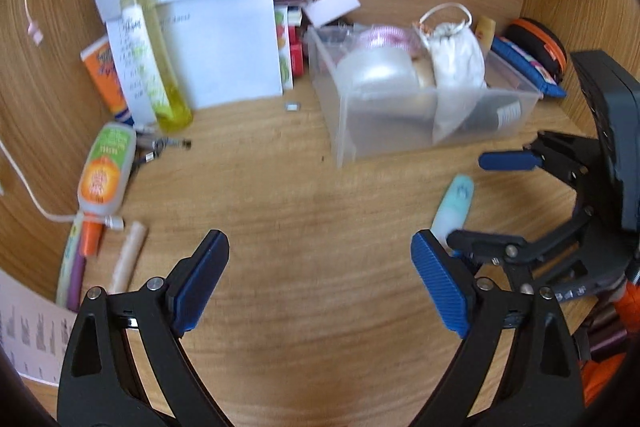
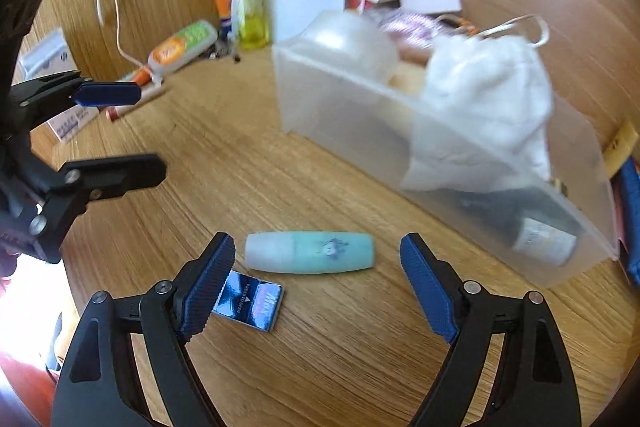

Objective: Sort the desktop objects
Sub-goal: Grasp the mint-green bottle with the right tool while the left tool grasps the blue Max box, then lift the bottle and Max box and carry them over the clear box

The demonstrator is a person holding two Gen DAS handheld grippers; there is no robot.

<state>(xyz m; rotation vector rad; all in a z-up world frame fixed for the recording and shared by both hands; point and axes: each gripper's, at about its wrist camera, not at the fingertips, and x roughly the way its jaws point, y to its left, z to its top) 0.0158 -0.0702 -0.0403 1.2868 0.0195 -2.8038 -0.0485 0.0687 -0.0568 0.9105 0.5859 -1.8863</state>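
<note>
Right tongs (image 2: 316,283) spread wide above the wooden surface (image 2: 340,359), nothing pinched, pads clear of everything. Between the pads, lying on its side on the wood: a small mint-green bottle (image 2: 310,252) with a pale frosted cap toward the left pad. Just beside that left pad, partly hidden under it, a flat shiny blue packet (image 2: 252,305). Beyond the bottle, a translucent plastic bin (image 2: 340,107) stuffed with a white drawstring pouch (image 2: 488,99), a frosted dome-shaped lid (image 2: 348,39) and a dark bottle with a white label (image 2: 540,239). Left tongs (image 1: 320,283) likewise spread, empty, hanging over bare wood near the mint-green bottle (image 1: 454,207), with the right tongs reaching in from the right edge. At the far left of the surface, a tall yellow spray bottle (image 1: 148,47) lying over white papers (image 1: 224,39), an orange tube (image 1: 102,75), and a green-and-orange squeeze bottle (image 1: 106,171) beside a white cable (image 1: 28,187).
</note>
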